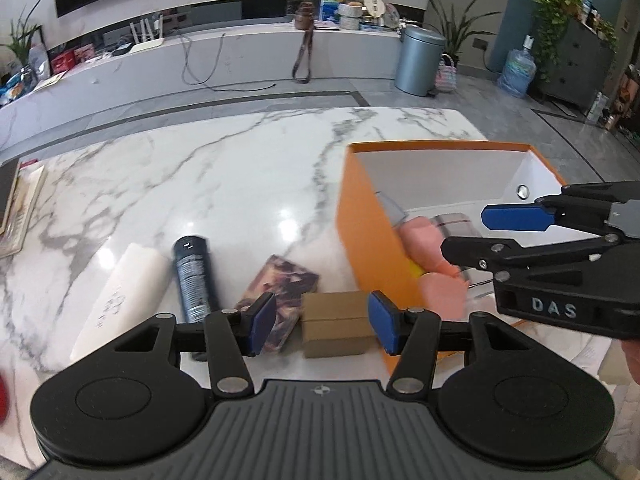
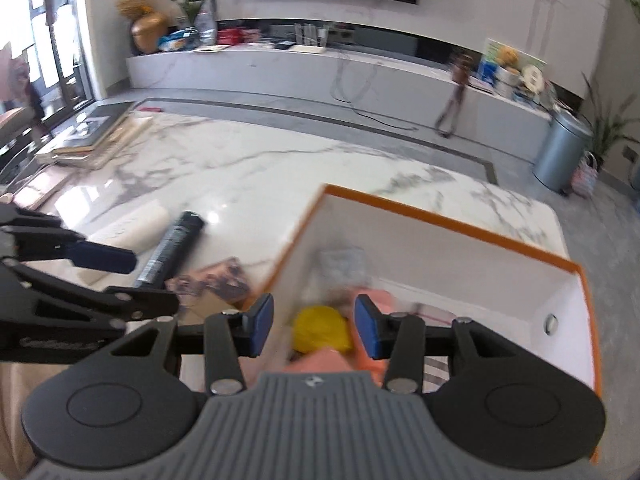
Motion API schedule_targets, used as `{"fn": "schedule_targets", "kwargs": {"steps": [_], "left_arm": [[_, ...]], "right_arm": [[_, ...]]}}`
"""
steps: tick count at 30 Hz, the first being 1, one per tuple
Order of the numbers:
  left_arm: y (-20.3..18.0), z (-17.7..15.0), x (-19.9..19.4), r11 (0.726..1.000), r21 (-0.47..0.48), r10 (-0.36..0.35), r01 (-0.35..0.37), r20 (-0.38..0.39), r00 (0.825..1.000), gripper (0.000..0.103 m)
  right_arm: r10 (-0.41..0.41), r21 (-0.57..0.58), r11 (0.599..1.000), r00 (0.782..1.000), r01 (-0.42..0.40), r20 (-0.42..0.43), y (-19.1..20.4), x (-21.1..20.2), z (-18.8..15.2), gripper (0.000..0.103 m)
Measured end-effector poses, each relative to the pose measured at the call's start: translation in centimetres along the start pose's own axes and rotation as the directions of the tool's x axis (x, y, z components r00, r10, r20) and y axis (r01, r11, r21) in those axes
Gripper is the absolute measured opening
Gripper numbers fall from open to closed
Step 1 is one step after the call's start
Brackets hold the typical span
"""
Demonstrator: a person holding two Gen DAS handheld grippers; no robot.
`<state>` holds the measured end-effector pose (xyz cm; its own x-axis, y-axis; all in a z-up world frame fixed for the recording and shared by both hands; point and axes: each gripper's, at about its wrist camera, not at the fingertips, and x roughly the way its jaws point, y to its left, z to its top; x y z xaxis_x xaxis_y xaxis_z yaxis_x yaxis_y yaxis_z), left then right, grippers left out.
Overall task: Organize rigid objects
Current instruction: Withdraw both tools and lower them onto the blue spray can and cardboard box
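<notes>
The left gripper hangs above the near edge of the white marble table, pitched downward. Its 2 blue-padded jaws stand apart, and nothing is clamped between them. In the left wrist view the small brown cardboard box sits framed in the gap between the pads, lying on the table below them, not touching either pad as far as can be judged.

This is the relation that governs the coming move: the cardboard box lies directly ahead of and below the left gripper, on its pointing line. Its long axis runs roughly across the gap, from pad to pad. A straight descent should bring the pads onto its 2 short ends, provided the gap is wide enough, which cannot be confirmed here.

The orange open-topped storage box with white lining stands just to the right of the cardboard box, its near corner close beside it. The clearance for the right-hand pad on that side appears tight.

The right gripper hangs over the storage box interior, jaws apart and clamped on nothing. Below it, inside the box, lie a blurred pink and yellow toy and a clear plastic item.

Remaining loose items lie to the left of the cardboard box: a patterned flat pack, a black cylindrical can and a white roll. The left gripper is nearer to all of them.
</notes>
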<state>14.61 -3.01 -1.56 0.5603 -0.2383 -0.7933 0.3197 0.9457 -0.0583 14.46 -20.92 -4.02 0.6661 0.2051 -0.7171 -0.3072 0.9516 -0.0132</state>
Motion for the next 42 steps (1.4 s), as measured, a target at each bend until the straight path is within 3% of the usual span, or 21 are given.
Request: {"fn": "schedule_targets", "kwargs": {"steps": [12, 16, 25, 34, 42], "left_arm": [[6.8, -1.6, -0.9, 0.998, -0.061, 0.029, -0.030, -0.005, 1.000, 0.063], [9.1, -2.1, -0.8, 0.995, -0.087, 0.044, -0.046, -0.017, 0.999, 0.063], [11.4, -1.9, 1.7, 0.991, -0.133, -0.009, 0.001, -0.057, 0.998, 0.063], [10.0, -1.1, 4.9, 0.998, -0.060, -0.021, 0.015, -0.109, 0.994, 0.064], [10.0, -1.1, 6.2, 0.999, -0.038, -0.018, 0.013, -0.133, 0.991, 0.065]], "right_arm": [[0.081, -0.113, 0.990, 0.994, -0.089, -0.067, 6.0, 2.3, 0.6, 0.043], [0.097, -0.133, 0.985, 0.991, -0.109, -0.096, 7.5, 3.5, 0.8, 0.037], [0.081, -0.223, 0.967, 0.980, -0.121, -0.179, 9.8, 6.6, 1.4, 0.037], [0.024, -0.442, 0.878, 0.941, -0.181, -0.338, 10.9, 9.8, 1.6, 0.039], [-0.022, -0.562, 0.797, 0.918, -0.223, -0.396, 11.5, 11.6, 2.0, 0.056]]}}
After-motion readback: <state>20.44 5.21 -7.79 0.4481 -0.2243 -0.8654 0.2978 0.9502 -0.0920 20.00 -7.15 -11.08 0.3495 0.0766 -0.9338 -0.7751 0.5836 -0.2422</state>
